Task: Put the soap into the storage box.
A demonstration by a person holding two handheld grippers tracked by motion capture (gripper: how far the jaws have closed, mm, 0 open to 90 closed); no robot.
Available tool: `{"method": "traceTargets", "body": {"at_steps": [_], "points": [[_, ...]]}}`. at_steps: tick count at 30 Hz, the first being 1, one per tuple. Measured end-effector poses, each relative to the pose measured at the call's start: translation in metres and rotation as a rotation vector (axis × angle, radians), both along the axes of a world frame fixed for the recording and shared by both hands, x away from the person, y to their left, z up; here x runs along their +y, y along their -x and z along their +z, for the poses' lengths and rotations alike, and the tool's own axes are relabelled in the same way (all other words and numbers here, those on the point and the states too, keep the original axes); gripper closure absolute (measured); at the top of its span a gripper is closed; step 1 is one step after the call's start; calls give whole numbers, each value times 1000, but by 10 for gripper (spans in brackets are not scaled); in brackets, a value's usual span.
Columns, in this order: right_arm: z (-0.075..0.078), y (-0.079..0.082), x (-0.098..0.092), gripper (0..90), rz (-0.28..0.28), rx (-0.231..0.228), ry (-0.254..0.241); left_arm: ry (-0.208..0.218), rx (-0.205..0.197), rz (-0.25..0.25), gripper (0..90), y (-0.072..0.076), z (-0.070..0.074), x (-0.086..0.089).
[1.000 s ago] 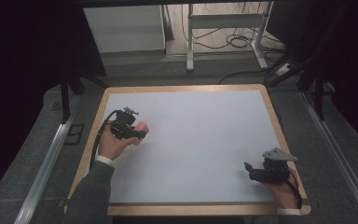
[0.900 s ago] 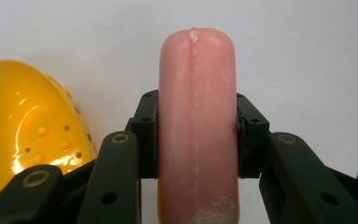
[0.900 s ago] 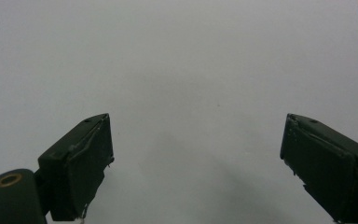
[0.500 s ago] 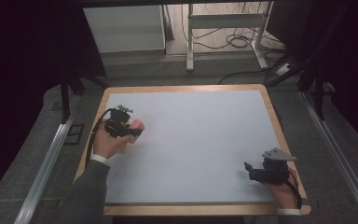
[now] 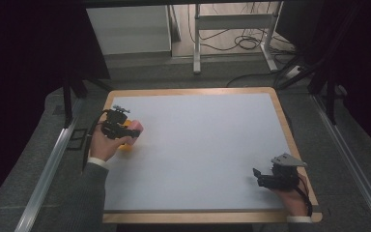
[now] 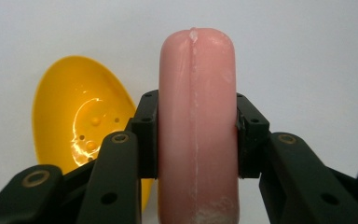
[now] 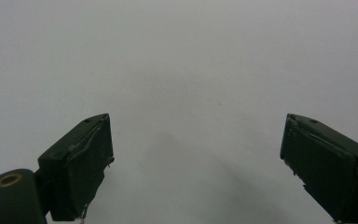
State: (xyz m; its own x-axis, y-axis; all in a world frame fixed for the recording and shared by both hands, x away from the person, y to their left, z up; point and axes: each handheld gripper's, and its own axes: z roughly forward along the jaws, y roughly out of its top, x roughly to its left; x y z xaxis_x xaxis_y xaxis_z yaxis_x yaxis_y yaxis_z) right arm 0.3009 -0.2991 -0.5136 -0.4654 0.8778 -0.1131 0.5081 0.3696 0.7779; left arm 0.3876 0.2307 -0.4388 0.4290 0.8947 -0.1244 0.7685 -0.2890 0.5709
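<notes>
While its black jaws clamp a smooth pink sausage-shaped piece [image 6: 196,126], the left hand-held gripper [image 5: 128,133] hovers near the white tabletop [image 5: 203,145]'s left edge — just above a glossy yellow plastic bowl [image 6: 81,126]. The right hand-held gripper [image 5: 261,178] rests near the front right corner — jaws wide apart, holding nothing.

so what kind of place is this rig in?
Likely a lab or test room: a white-topped table edged in wood, a metal frame stand behind it, loose cables across grey carpet.
</notes>
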Motion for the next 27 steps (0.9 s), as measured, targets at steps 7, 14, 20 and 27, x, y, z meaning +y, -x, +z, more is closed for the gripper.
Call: {"method": "traceTargets", "body": {"at_steps": [7,14,20,27], "points": [[1,1,0,89,0,-1,0,-6,4,28,603,-4,-1,6],[0,0,0,89,-2,1,-1,-7,8,53,603,-7,-1,15],[0,0,0,89,-4,1,0,-25,7,72,603,-7,-3,21],[0,0,0,89,-4,4,1,-24,18,106,603,-11,-9,30]]}}
